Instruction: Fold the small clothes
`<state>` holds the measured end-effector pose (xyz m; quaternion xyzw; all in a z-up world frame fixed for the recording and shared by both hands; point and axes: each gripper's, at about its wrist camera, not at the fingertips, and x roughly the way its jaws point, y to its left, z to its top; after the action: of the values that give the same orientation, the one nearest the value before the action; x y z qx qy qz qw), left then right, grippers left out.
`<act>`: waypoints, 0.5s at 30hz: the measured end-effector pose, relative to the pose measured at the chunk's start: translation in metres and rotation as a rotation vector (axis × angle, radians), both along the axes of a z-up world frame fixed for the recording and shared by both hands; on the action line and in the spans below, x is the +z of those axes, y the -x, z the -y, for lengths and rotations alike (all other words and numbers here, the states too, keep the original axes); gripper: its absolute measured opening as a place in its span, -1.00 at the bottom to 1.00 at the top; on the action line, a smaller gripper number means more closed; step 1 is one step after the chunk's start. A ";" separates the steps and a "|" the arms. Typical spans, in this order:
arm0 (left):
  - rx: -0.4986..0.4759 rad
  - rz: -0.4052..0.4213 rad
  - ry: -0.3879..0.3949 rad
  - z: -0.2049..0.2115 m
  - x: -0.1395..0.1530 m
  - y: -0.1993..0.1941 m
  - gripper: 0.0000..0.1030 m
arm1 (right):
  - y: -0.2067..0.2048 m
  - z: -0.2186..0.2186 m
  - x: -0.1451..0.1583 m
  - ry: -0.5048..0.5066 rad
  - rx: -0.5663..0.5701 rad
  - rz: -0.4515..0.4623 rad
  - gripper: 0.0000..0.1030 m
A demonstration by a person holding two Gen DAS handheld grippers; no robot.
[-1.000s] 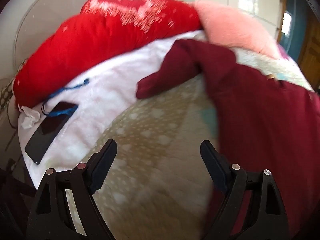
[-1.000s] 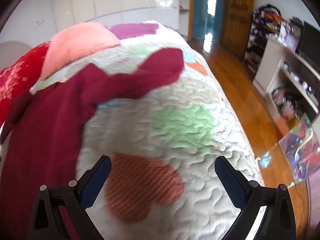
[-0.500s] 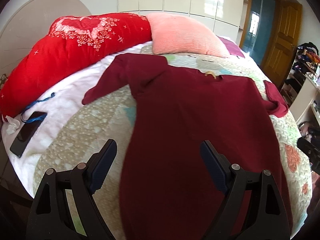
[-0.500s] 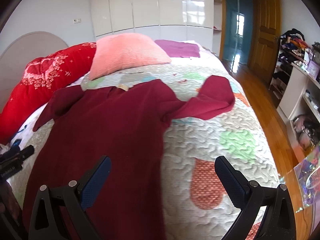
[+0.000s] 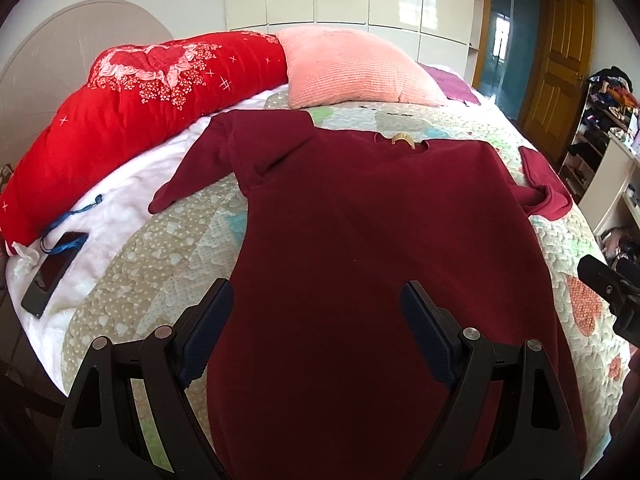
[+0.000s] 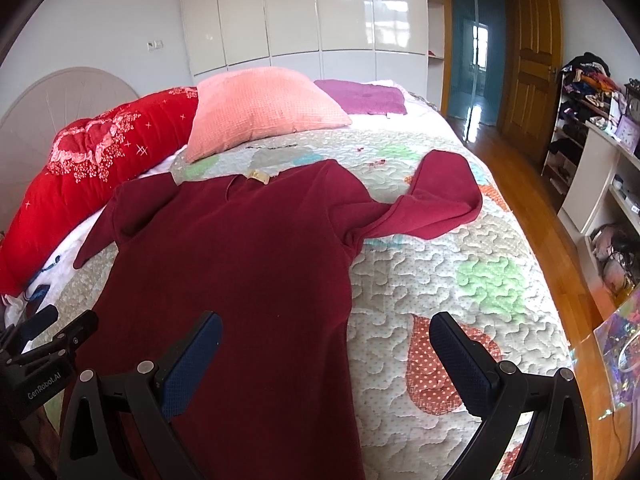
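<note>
Garment [image 5: 360, 240] spread flat on bed [image 6: 460, 248], collar far, sleeves out, ready for first fold. Left tongs [image 5: 316, 320] and right tongs [image 6: 324, 350] spread, empty, above near hem.

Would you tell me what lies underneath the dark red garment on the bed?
The dark red garment lies spread on a patchwork quilt, which shows on both sides of it. The left sleeve reaches onto white bedding. The quilt beneath the body is covered.
</note>
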<state>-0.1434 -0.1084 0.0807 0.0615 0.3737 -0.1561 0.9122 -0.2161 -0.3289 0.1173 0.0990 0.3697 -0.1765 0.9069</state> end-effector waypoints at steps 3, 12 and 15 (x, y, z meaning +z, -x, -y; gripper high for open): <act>-0.004 -0.006 0.000 0.002 -0.001 -0.001 0.66 | -0.002 -0.001 -0.003 -0.005 0.000 -0.009 1.00; 0.003 -0.032 -0.005 0.005 -0.009 -0.004 0.66 | -0.008 -0.004 -0.006 -0.010 0.005 -0.024 1.00; 0.005 -0.029 -0.003 0.005 -0.007 -0.003 0.66 | -0.010 -0.005 -0.007 -0.007 0.009 -0.029 1.00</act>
<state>-0.1399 -0.1139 0.0737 0.0596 0.3872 -0.1544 0.9070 -0.2061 -0.3237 0.1104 0.0978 0.3836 -0.1729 0.9019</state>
